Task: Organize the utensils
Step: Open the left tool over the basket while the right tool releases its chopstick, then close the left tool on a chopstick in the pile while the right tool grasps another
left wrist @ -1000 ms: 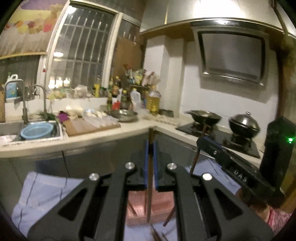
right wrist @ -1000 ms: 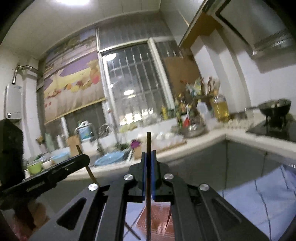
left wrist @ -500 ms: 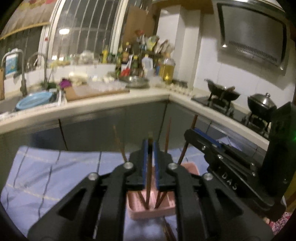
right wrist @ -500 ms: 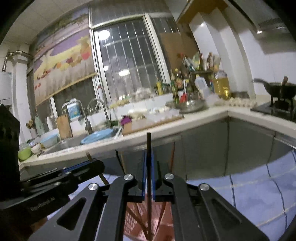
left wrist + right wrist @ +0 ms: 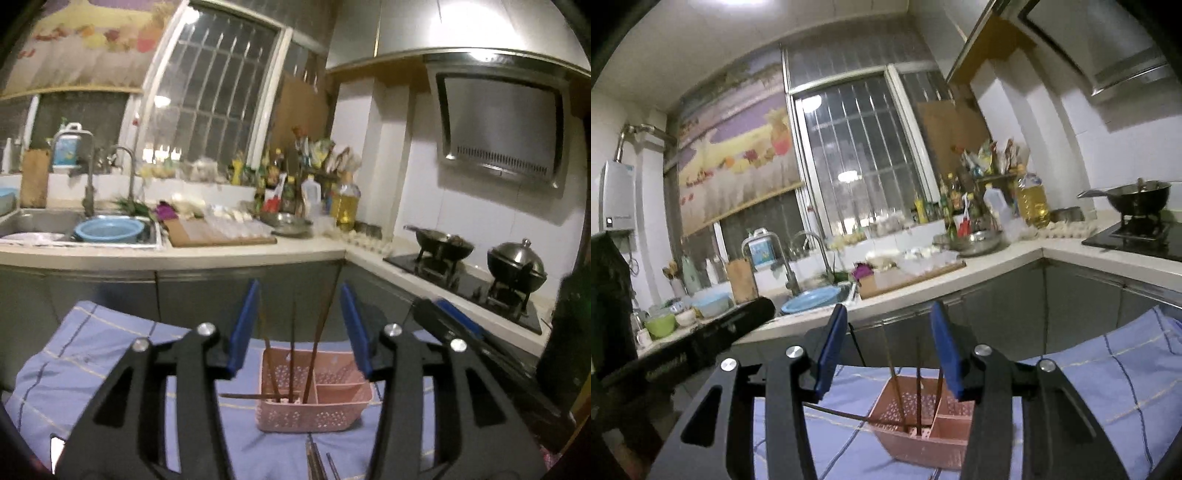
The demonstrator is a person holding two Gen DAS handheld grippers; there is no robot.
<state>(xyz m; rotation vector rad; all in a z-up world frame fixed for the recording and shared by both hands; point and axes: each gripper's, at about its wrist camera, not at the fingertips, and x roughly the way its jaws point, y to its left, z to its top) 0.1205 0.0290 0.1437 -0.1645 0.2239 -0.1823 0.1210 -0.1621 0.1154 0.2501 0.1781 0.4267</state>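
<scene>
**Both grippers let go over the basket**

Both grippers have come lower and closer to the pink basket (image 5: 314, 391) than a second ago, when each clamped one chopstick upright between its pads. Their jaws have just been opening: the left gripper (image 5: 300, 328) and right gripper (image 5: 888, 349) now stand released, blue pads well apart, nothing pressed between them.

Three chopsticks (image 5: 291, 354) stand in the basket's large left compartment, leaning a little apart, tips down on the perforated floor. A fourth (image 5: 251, 396) lies nearly level, one end over the basket's left rim and the rest sticking out over the blue cloth (image 5: 92, 369). In the right wrist view the same stick (image 5: 834, 413) runs out to the left from the basket (image 5: 923, 435).

More chopsticks (image 5: 317, 461) lie on the cloth just in front of the basket, long axes pointing roughly toward the left gripper and away from it. They sit below and slightly right of that gripper's centre line, so I judge the left hand the nearer one for the next pick; it would need to tip down and back off.

Open cloth lies to the left of the basket. To the right, the other gripper's body (image 5: 480, 347) crowds close, so swinging that way risks a knock. The small right compartments look empty.
</scene>
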